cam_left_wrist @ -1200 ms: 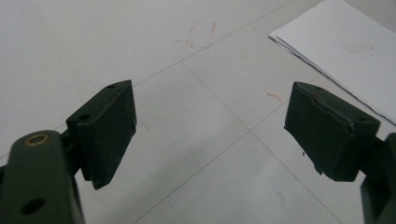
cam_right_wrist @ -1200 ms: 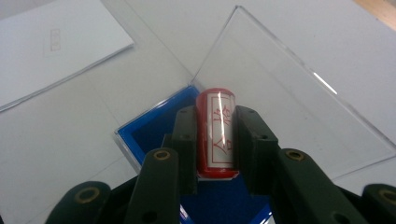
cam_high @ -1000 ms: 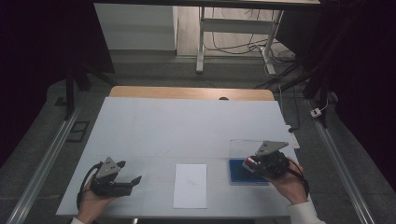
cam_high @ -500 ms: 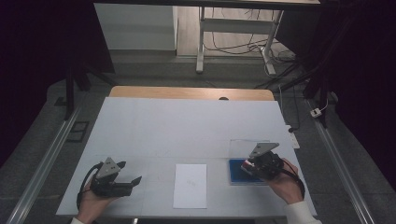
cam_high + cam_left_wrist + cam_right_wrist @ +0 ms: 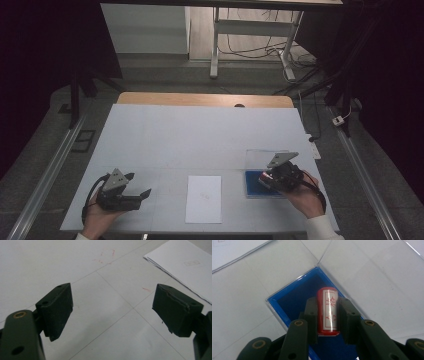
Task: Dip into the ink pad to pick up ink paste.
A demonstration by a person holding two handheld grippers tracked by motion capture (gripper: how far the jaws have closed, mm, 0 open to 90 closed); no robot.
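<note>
Because the red cylindrical stamp [image 5: 327, 311] is a short, rigid, smooth-sided barrel with a paper label, it is judged light and stiff but liable to slip or roll; hold it across the middle of the barrel, as shown. The right tool [image 5: 327, 315] pinches it there, both pads flat on its sides, directly over the blue-lined clear case [image 5: 287, 302] near the right edge of the counter [image 5: 200, 135]. In the high view the right hand [image 5: 305, 197] holds that tool pointing left, tipped down toward the case. The left tool [image 5: 112, 312], at the near left, stands spread and holds nothing, aimed across the counter toward the white sheet [image 5: 204, 198].
</note>
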